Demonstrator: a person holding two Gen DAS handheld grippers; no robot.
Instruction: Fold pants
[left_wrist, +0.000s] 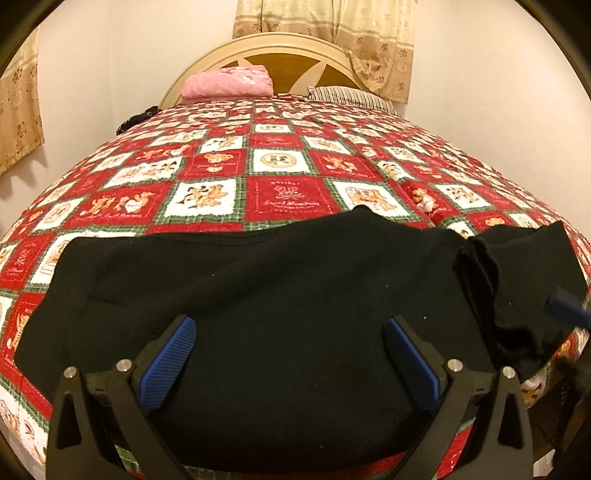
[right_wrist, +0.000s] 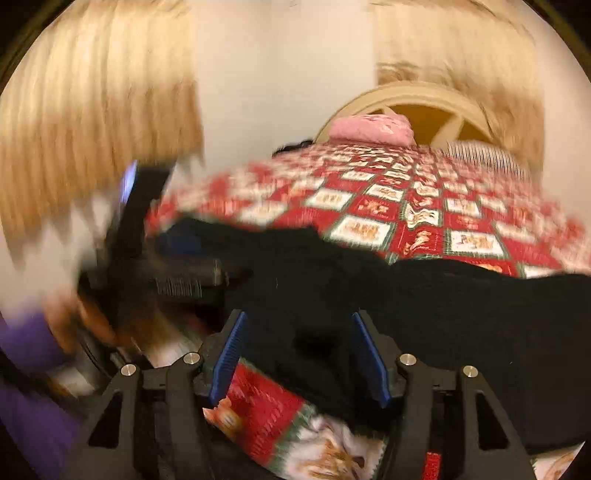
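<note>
Black pants (left_wrist: 258, 295) lie spread across the near edge of the bed, with a bunched fold at their right end (left_wrist: 517, 266). My left gripper (left_wrist: 290, 325) is open just above the pants, with nothing between its blue pads. In the blurred right wrist view the pants (right_wrist: 443, 306) run from centre to right. My right gripper (right_wrist: 297, 321) is open over the pants' near edge. The left gripper (right_wrist: 147, 240) shows there at the left as a dark blur. A blue bit of the right gripper (left_wrist: 567, 310) shows at the right edge of the left wrist view.
The bed has a red, white and green checked quilt (left_wrist: 280, 166). A pink folded blanket (left_wrist: 227, 83) and a striped pillow (left_wrist: 351, 96) lie by the headboard (left_wrist: 280, 51). Curtains (left_wrist: 325, 26) hang behind. A dark item (left_wrist: 136, 118) sits at the bed's far left edge.
</note>
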